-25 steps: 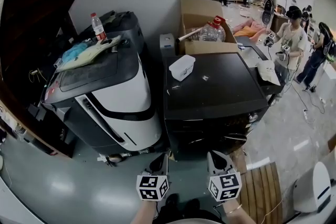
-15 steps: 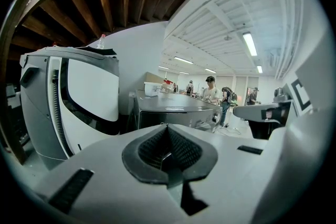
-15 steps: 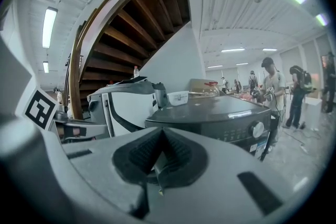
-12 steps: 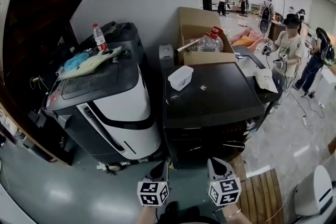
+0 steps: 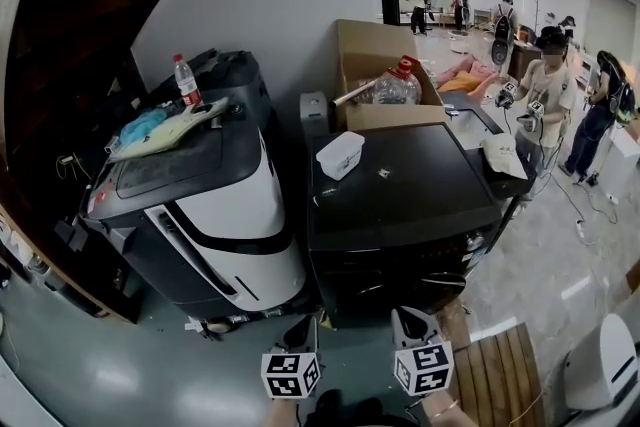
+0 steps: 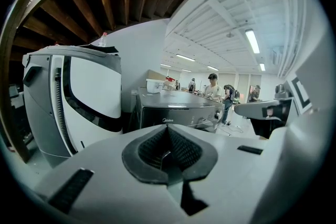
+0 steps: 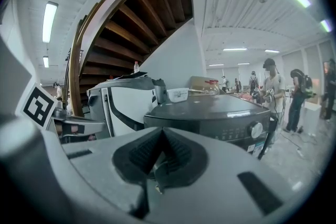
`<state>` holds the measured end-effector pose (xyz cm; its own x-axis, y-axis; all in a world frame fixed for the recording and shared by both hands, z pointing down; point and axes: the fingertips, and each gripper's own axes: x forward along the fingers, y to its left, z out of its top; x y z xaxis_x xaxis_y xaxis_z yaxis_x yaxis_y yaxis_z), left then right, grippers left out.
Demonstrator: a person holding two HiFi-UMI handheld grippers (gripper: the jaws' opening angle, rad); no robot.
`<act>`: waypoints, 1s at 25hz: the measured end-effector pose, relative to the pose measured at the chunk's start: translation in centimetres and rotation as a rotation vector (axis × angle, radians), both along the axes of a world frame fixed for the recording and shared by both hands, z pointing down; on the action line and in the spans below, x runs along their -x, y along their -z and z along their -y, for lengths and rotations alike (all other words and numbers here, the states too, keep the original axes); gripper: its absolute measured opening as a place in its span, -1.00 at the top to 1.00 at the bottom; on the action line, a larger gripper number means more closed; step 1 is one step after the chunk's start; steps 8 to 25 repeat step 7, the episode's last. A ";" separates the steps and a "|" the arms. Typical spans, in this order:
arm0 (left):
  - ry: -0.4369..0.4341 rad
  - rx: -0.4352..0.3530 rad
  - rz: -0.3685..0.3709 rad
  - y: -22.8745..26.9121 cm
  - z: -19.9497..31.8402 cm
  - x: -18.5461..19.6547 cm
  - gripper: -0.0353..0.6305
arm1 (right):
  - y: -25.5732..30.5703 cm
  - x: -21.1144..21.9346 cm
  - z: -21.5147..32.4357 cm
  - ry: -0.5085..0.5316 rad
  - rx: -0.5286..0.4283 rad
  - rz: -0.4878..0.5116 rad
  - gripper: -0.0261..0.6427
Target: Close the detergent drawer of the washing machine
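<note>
Behind, box (image 5: 372, 45) holding jug (image 5: 384, 91), tub (image 5: 340, 155) on washing machine (image 5: 415, 183)

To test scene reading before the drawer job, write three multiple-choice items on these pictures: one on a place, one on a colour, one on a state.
1. Where does the white plastic box stand?
A. on the dark washing machine
B. on the floor
C. inside a cupboard

2. What colour is the cap of the bottle on the white machine?
A. blue
B. red
C. green

3. How do the left gripper and the right gripper stand?
A. both open
B. both shut on a cloth
C. both shut, empty

Key: 1 A, it sits on that machine's flat top; 2 B, the head view shows a red cap; 3 C, each gripper view shows the pads together with nothing between.
</note>
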<state>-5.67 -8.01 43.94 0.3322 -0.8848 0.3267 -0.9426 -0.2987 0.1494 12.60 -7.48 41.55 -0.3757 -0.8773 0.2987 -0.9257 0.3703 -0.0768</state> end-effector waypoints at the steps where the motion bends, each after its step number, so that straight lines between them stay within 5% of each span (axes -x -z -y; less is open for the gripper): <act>1: 0.002 0.003 0.000 -0.1 -0.1 0.0 0.91 | -0.1 0.0 0.0 0.001 0.003 -0.001 0.92; 25: -0.007 0.001 -0.002 -0.2 0.2 -0.3 0.91 | -0.2 -0.2 0.2 0.002 0.002 -0.020 0.92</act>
